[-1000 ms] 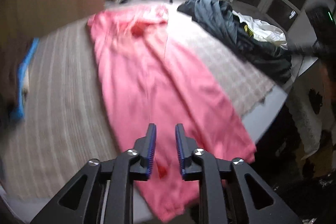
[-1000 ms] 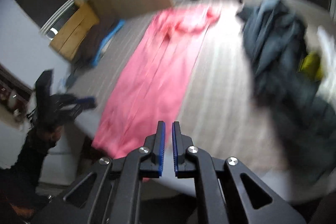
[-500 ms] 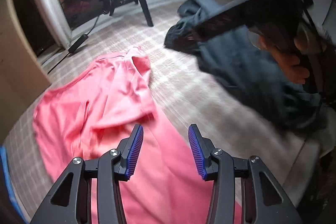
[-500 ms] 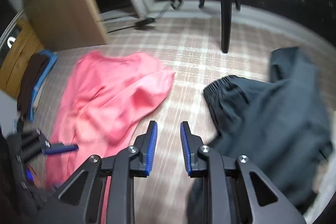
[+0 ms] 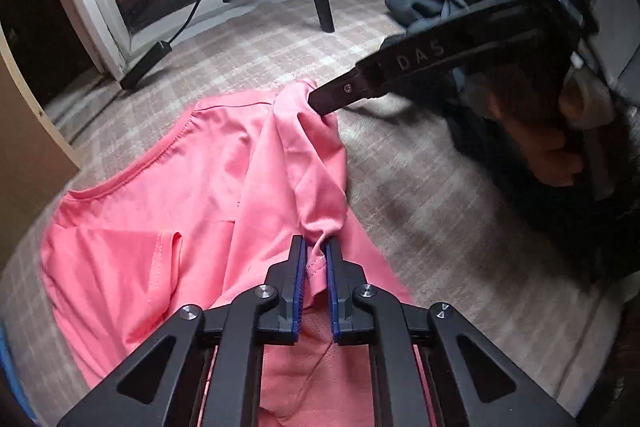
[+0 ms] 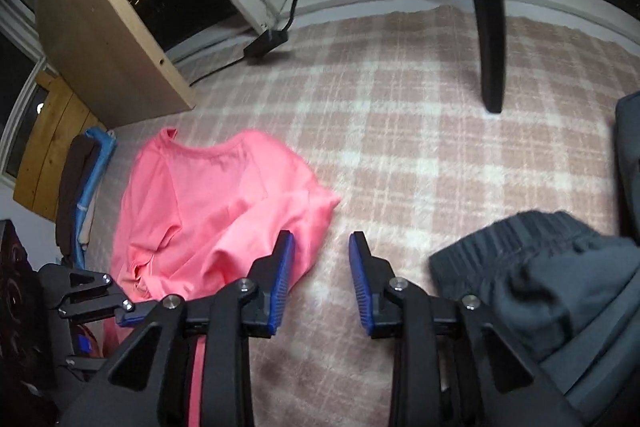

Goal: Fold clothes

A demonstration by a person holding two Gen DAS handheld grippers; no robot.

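Left tongs [image 5: 316, 267] pinching pink shirt [image 5: 192, 195] hem | right tongs [image 6: 322, 267] spread over plaid blanket [image 6: 400, 131] beside shirt edge | shirt rumpled

- Pink T-shirt [image 5: 208, 195] of smooth knit cloth, faint sheen, stitched hems.
- Checked beige-and-white blanket [image 6: 400, 115], soft, fuzzy weave.
- Dark grey garment [image 6: 560, 279], matt cloth, ribbed elastic waistband.
- Matt black plastic left gripper [image 5: 316, 263]: ridged blue pads [image 5: 299, 283], bright metal screws.
- Pale wooden panel [image 6: 100, 19], matt, smooth.
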